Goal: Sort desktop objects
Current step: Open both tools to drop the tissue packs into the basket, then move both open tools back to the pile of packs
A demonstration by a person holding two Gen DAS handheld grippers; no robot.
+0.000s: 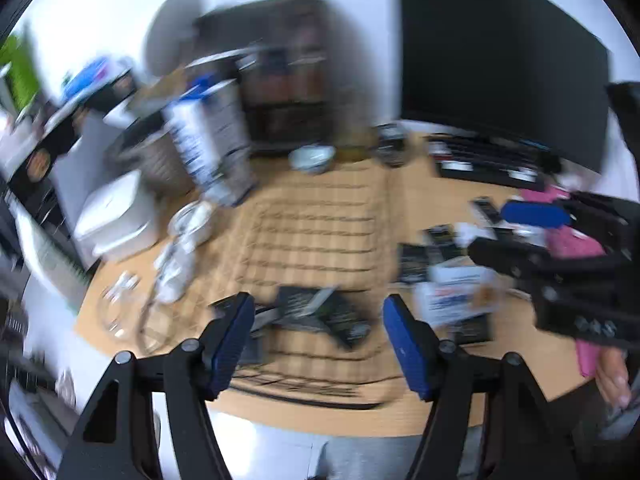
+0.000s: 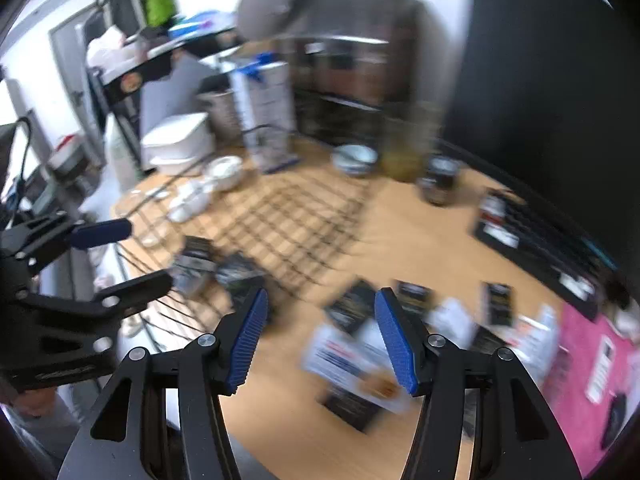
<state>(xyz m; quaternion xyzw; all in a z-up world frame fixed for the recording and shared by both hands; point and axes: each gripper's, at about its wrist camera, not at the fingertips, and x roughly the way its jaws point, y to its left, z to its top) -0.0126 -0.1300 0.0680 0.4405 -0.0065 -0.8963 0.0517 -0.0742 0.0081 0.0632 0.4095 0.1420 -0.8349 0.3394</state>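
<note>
My left gripper (image 1: 318,304) hangs open over the near end of a flat wire basket (image 1: 320,216). Dark packets (image 1: 324,312) lie in the basket below its blue pads, and nothing is held. In the right wrist view it shows at the left edge (image 2: 148,252). My right gripper (image 2: 321,296) stands open above the wooden table, over a white and blue packet (image 2: 348,360) and several loose dark packets (image 2: 354,308). From the left wrist view it enters at the right (image 1: 490,228), empty. Both pictures are blurred.
A tall blue and white carton (image 1: 212,140), a white box (image 1: 116,216), a small bowl (image 1: 312,158) and a dark jar (image 2: 440,180) ring the basket. White cables (image 1: 176,256) lie left of it. A keyboard (image 1: 492,160) and monitor stand at the back right, and a pink sheet (image 2: 592,352) lies at the right.
</note>
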